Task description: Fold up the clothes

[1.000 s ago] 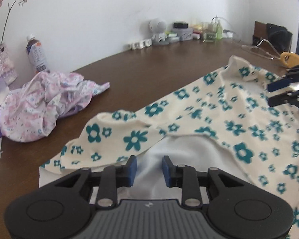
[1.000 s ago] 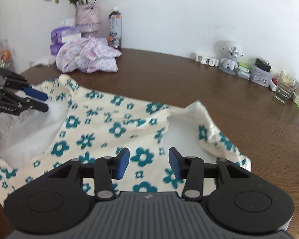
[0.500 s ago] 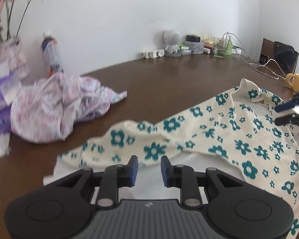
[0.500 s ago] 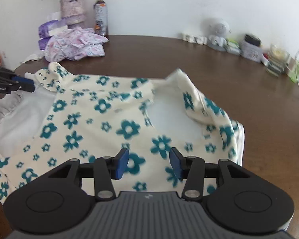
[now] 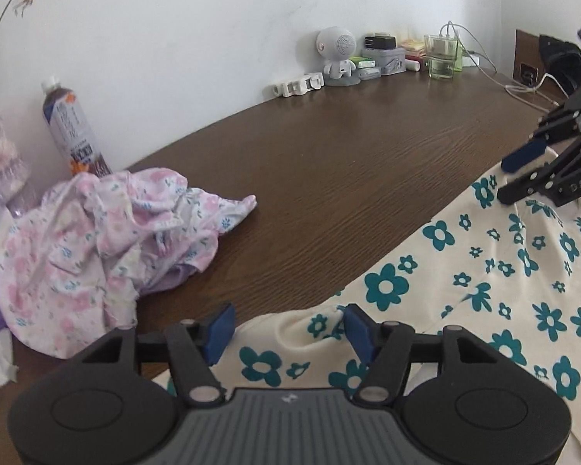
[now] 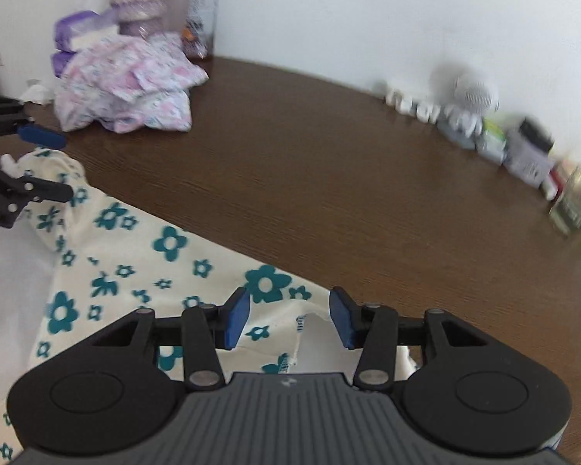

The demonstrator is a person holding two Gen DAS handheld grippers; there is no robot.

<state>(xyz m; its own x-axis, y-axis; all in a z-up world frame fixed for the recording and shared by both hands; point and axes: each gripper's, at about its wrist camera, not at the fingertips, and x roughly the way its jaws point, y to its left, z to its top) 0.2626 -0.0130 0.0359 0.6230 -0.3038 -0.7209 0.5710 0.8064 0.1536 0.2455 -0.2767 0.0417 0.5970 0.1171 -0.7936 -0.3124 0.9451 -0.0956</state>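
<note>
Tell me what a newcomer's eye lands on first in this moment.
The cream shirt with teal flowers, spread over the near side of the dark table, with both open tongs at its far edge: left tongs, right tongs. Next, the crumpled pink garment heaped at the table's left end, a bottle standing behind it by the wall.

Right gripper (image 6: 289, 317) hovering over a floral garment on a dark table

Its blue-padded fingers (image 6: 237, 317) are standing wide apart above the edge of the cream garment with teal flowers (image 6: 143, 255), which is lying on the dark brown wooden table (image 6: 348, 178). The left gripper (image 6: 38, 162) is showing at the left edge, spread open, and a crumpled pink floral cloth (image 6: 128, 85) is sitting near the white wall.
</note>
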